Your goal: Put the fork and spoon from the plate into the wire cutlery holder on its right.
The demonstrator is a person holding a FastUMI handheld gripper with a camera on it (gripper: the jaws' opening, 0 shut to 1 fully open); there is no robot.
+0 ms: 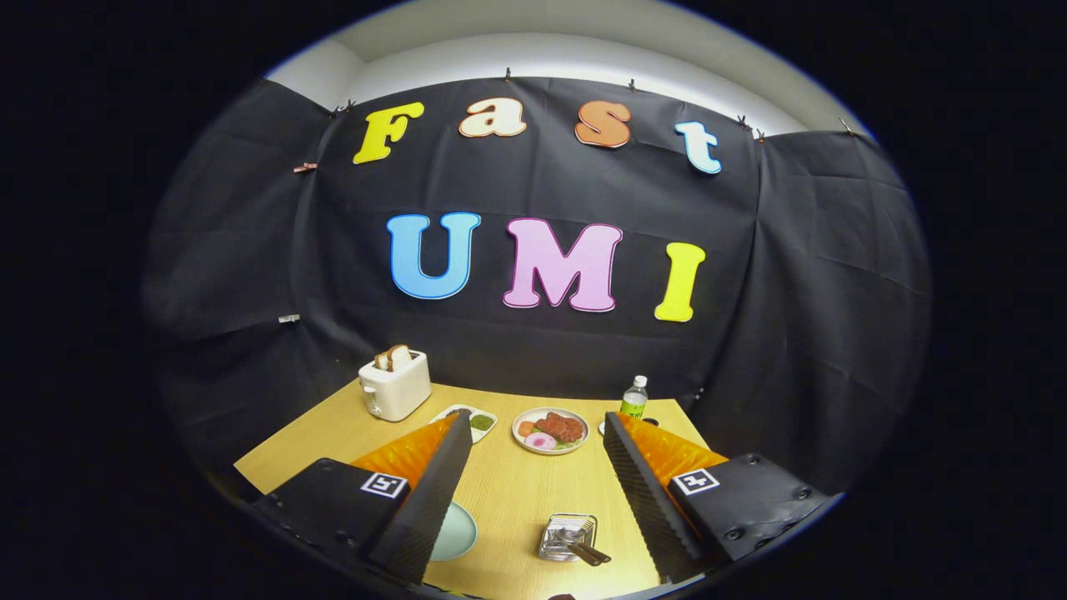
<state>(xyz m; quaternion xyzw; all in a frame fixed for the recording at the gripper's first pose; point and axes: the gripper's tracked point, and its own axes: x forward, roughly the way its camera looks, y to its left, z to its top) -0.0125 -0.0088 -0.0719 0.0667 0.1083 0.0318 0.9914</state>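
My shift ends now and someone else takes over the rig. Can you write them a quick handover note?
Hand-held gripper: open, fingers wide apart, holding nothing, above the table's near end.
Wire cutlery holder: on the table between the fingers, with dark handles sticking out of it.
Pale green plate: left of the holder, partly behind the left finger; its visible part is bare.
Done: the cutlery appears to be in the holder, though I can't tell fork from spoon.
Left: check the hidden part of the plate.

Viewpoint: your camera rides the gripper, raised above the desk's near edge.
Facing: forward and slightly down, toward the booth wall.
Fingers: spread apart, lower frame.
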